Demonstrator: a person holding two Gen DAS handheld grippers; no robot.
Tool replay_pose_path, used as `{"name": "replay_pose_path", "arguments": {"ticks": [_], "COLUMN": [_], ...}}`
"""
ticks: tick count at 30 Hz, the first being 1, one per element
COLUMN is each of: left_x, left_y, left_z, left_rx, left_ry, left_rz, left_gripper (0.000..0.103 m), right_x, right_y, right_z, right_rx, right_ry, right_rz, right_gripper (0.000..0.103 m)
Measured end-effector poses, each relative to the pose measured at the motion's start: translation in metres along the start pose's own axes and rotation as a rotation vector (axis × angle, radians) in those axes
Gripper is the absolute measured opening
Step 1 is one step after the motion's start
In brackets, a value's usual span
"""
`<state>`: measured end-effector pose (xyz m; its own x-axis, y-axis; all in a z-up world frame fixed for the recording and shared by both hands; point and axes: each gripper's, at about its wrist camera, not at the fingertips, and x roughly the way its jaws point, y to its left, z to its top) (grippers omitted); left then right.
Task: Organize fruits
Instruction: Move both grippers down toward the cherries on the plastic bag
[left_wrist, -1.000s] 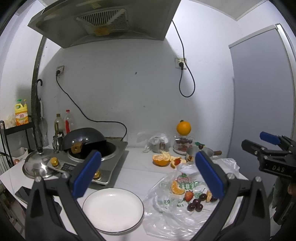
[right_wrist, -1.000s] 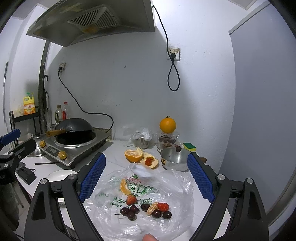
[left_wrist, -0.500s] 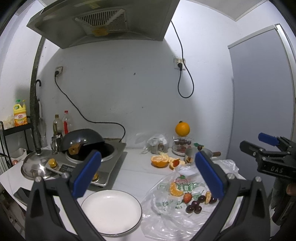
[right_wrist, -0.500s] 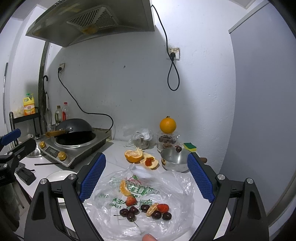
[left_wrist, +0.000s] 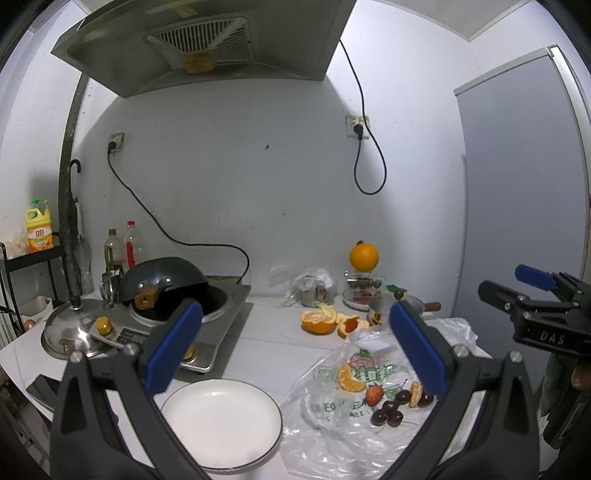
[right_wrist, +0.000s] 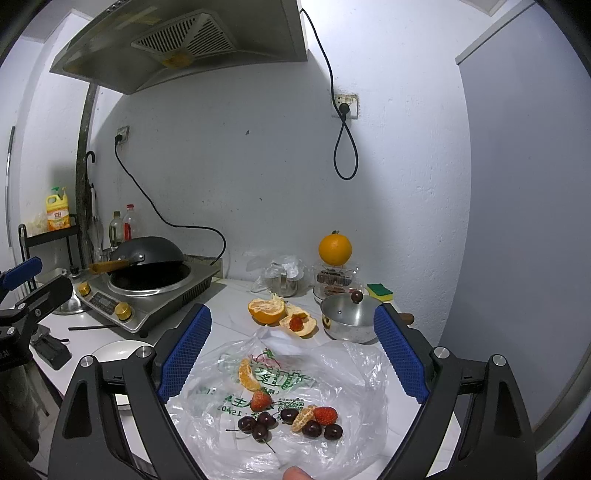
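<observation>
The fruit lies loose on a flattened plastic bag (right_wrist: 295, 373) on the desk (left_wrist: 280, 343): dark cherries (right_wrist: 258, 428), two strawberries (right_wrist: 325, 414), and orange segments (right_wrist: 248, 376). Just left of the bag sits an empty white plate (left_wrist: 221, 424), which I judge to be where the pieces should go. Farther back are a peeled orange half (right_wrist: 266, 309), a small pot (right_wrist: 347, 317) and a whole orange (right_wrist: 335, 249) on a jar.

I judge nothing is sorted yet. To start well, I would bring one hand-held gripper straight down on a single firm piece, such as a strawberry, and close gently so the bag is not pinched.

My right hand-held gripper (right_wrist: 293, 354) hovers above the bag, jaws wide apart, holding nothing. My left hand-held gripper (left_wrist: 293, 347) hangs over the plate and bag edge, equally wide and empty.
</observation>
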<state>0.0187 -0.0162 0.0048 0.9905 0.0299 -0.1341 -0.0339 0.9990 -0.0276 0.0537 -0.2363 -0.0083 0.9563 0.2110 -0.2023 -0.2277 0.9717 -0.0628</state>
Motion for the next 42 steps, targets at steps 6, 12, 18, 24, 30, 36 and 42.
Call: {"name": "replay_pose_path", "arguments": {"ticks": [6, 12, 18, 24, 30, 36, 42], "left_x": [0.005, 0.019, 0.037, 0.057, 0.079, 0.095, 0.104], "left_y": [-0.005, -0.017, -0.039, -0.060, -0.077, -0.088, -0.092], "left_z": [0.000, -0.007, -0.017, -0.035, -0.063, -0.088, -0.105], "left_rx": [0.006, 0.023, 0.053, 0.077, 0.107, 0.141, 0.177], "left_ry": [0.008, 0.042, 0.091, 0.157, 0.249, 0.321, 0.377], "left_rz": [0.000, -0.004, -0.012, -0.012, -0.011, -0.012, -0.012], "left_gripper": [0.103, 0.103, 0.103, 0.103, 0.103, 0.103, 0.102], "right_x": [0.005, 0.017, 0.031, 0.043, 0.055, 0.068, 0.088], "right_y": [-0.005, -0.018, -0.041, -0.058, -0.060, -0.057, -0.047], "right_z": [-0.001, -0.011, -0.030, -0.050, -0.069, -0.086, -0.106], "right_rx": [0.007, 0.026, 0.052, 0.053, 0.015, -0.011, 0.014], "right_ry": [0.008, 0.034, 0.081, 0.132, 0.191, 0.241, 0.322], "right_rz": [0.002, 0.007, 0.016, 0.049, 0.113, 0.180, 0.263], "right_gripper": [0.092, 0.092, 0.092, 0.091, 0.081, 0.070, 0.057]}}
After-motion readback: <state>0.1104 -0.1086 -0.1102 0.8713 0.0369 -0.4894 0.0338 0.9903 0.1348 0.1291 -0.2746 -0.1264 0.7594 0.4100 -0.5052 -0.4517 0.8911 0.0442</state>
